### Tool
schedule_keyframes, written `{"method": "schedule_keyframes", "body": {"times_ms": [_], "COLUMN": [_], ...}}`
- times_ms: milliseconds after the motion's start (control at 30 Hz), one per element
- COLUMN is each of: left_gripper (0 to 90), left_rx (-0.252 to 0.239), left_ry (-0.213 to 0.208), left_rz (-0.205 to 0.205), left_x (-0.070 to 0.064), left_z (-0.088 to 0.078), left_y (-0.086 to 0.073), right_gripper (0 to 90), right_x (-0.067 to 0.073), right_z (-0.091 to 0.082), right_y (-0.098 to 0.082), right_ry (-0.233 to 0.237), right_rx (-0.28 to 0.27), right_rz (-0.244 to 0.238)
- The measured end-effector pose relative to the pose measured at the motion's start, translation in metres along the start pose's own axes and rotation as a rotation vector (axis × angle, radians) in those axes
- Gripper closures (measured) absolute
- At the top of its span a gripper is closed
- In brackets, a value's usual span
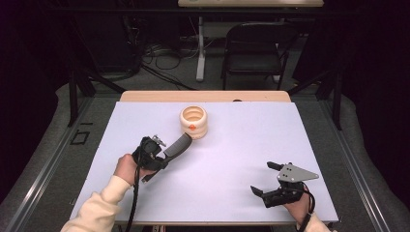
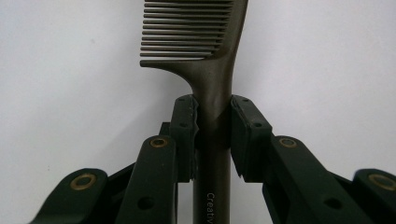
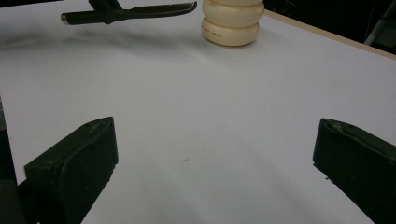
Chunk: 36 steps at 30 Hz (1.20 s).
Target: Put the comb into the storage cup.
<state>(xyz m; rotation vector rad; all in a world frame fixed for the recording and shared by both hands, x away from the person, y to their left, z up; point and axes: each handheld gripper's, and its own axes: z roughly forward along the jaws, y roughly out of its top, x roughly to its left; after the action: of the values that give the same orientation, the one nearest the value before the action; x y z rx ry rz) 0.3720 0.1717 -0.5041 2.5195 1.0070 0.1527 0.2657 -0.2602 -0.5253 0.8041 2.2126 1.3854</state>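
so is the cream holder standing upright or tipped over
Upright: the cream holder sits on its base on the table, open mouth facing up.

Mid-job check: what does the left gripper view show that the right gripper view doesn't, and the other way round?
Left gripper view: the left gripper pads clamped on the dark plastic comb at its handle, with white lettering on the handle.

Right gripper view: the right gripper jaws wide apart with nothing between them, and the cream ribbed round holder standing upright.

Both: the comb and the white table surface.
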Motion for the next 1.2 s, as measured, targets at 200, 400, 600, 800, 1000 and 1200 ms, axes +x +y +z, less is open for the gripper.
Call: {"method": "schedule_keyframes", "body": {"times_ms": [200, 400, 600, 800, 1000, 1200], "left_gripper": [72.4, 72.3, 72.4, 72.3, 72.4, 72.4], "left_rx": [-0.021, -0.053, -0.096, -0.128, -0.17, -0.211], "left_ry": [0.002, 0.006, 0.014, 0.023, 0.037, 0.043], "left_rz": [-0.007, -0.02, -0.031, -0.037, -0.041, -0.059], "left_x": [0.002, 0.004, 0.006, 0.007, 0.009, 0.011], "left_z": [-0.002, -0.005, -0.008, -0.009, -0.013, -0.014], "left_y": [-0.004, -0.008, -0.012, -0.014, -0.017, -0.019], "right_gripper": [0.0, 0.0, 0.0, 0.0, 0.0, 0.0], "right_x": [0.0, 0.0, 0.0, -0.001, -0.001, -0.001], "right_z": [0.0, 0.0, 0.0, 0.0, 0.0, 0.001], "right_y": [0.0, 0.0, 0.0, 0.0, 0.0, 0.0], "right_ry": [0.0, 0.0, 0.0, 0.001, 0.002, 0.003], "right_rx": [-0.001, -0.001, -0.002, 0.001, -0.001, -0.003], "right_rz": [0.001, 0.001, 0.001, 0.0, 0.002, 0.002]}}
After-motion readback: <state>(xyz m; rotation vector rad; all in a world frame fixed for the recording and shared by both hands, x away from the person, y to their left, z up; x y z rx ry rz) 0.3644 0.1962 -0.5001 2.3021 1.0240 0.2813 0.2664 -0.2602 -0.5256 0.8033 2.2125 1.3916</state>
